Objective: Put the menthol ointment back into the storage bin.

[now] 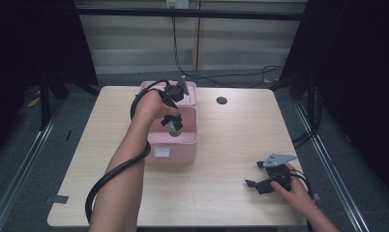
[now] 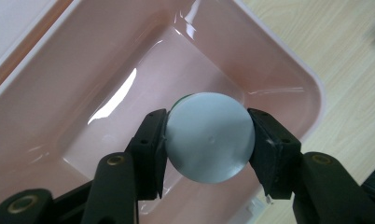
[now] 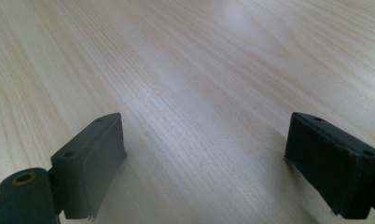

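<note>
My left gripper [image 1: 173,124] points down over the pink bin [image 1: 156,137] and is shut on a small bottle [image 1: 173,129] with a pale grey round cap [image 2: 209,137]. In the left gripper view both black pads [image 2: 150,144] press the cap's sides, with a sliver of green body showing behind it, and the bin's glossy inside [image 2: 129,93] lies below. My right gripper [image 1: 258,174] rests low near the table's front right, held by a hand. In the right gripper view it [image 3: 204,163] stands open with bare wood between its jaws.
A pink lid or second tray [image 1: 190,93] lies behind the bin. A dark round hole [image 1: 221,100] sits in the wooden table [image 1: 231,140] at the back right. Cables trail on the floor beyond the table. The bin has a white label [image 1: 162,152] on its front.
</note>
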The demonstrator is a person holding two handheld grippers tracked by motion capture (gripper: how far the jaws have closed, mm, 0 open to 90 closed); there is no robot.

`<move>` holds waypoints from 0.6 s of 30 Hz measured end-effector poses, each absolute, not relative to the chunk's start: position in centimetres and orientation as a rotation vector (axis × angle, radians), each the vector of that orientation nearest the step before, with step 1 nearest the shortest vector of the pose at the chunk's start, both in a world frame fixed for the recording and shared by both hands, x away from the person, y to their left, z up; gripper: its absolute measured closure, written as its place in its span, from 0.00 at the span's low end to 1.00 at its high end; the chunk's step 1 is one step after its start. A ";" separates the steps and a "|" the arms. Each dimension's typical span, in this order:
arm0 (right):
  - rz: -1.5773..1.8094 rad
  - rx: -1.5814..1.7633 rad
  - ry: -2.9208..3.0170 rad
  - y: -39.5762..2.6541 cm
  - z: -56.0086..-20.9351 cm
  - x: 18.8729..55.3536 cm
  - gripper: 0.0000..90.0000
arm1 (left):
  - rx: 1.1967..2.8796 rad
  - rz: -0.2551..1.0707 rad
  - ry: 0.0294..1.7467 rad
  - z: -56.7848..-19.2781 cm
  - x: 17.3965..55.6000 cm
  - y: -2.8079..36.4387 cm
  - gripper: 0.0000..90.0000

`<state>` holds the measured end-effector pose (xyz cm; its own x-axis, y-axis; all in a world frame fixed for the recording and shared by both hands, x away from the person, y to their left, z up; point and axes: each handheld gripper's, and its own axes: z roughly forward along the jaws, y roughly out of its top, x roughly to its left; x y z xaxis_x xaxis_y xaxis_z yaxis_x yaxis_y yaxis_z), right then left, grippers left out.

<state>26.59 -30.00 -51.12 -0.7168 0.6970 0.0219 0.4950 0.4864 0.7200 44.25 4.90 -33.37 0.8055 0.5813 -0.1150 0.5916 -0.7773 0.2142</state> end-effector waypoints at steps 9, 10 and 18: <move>1.060 1.015 2.461 -30.0 -51.1 26.6 0.12 | 2.763 -0.074 0.878 -35.8 44.6 3.7 0.56; 1.060 1.015 2.461 -30.0 -51.1 26.6 0.12 | 2.767 -0.070 0.873 -36.0 44.7 3.6 0.56; 1.060 1.012 2.461 -30.0 -51.1 26.6 0.12 | 2.752 -0.071 0.884 -37.5 44.8 2.8 0.56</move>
